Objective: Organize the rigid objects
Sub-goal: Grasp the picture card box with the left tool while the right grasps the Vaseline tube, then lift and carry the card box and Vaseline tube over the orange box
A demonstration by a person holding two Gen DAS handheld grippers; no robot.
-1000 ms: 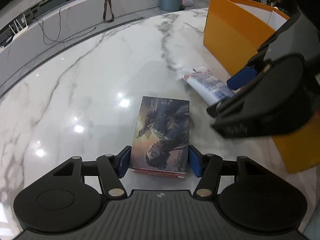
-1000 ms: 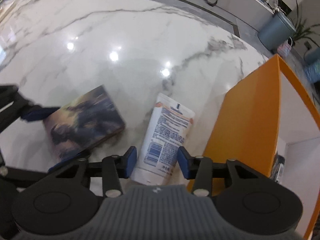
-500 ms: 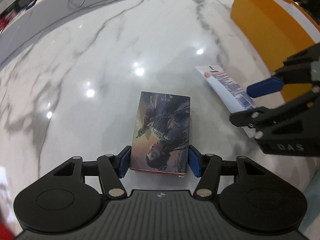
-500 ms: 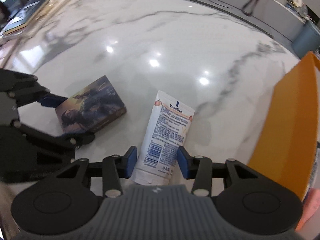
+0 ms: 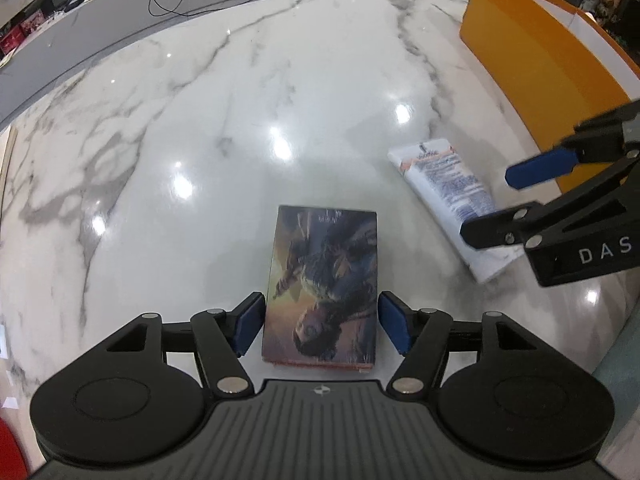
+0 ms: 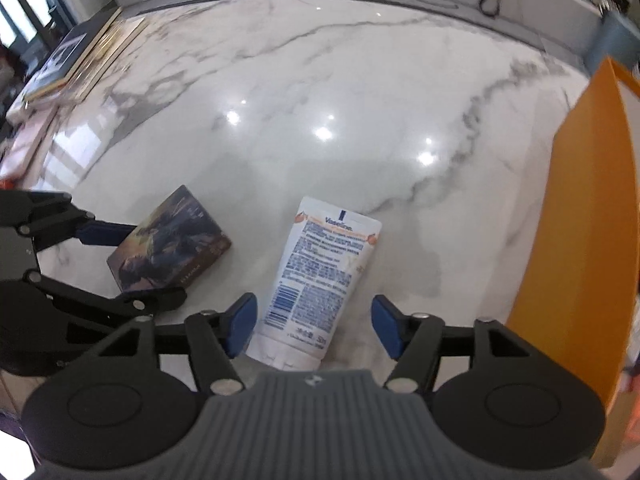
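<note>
orange box (image 6: 592, 216): cut off by the right frame edge in both views, interior contents not visible. White tube (image 6: 320, 276): cap end hidden under the right gripper (image 6: 312, 326) body; small print unreadable. In the left view, the tube's near end sits behind a right gripper finger. Book (image 5: 324, 284): cover title blurred, near edge partly under the left gripper (image 5: 320, 326). Stack at far left table edge (image 6: 76, 64): blurred, can't identify.

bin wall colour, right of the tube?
Orange outside, white inside. The bin stands right of the tube; clearest in the left wrist view.
</note>
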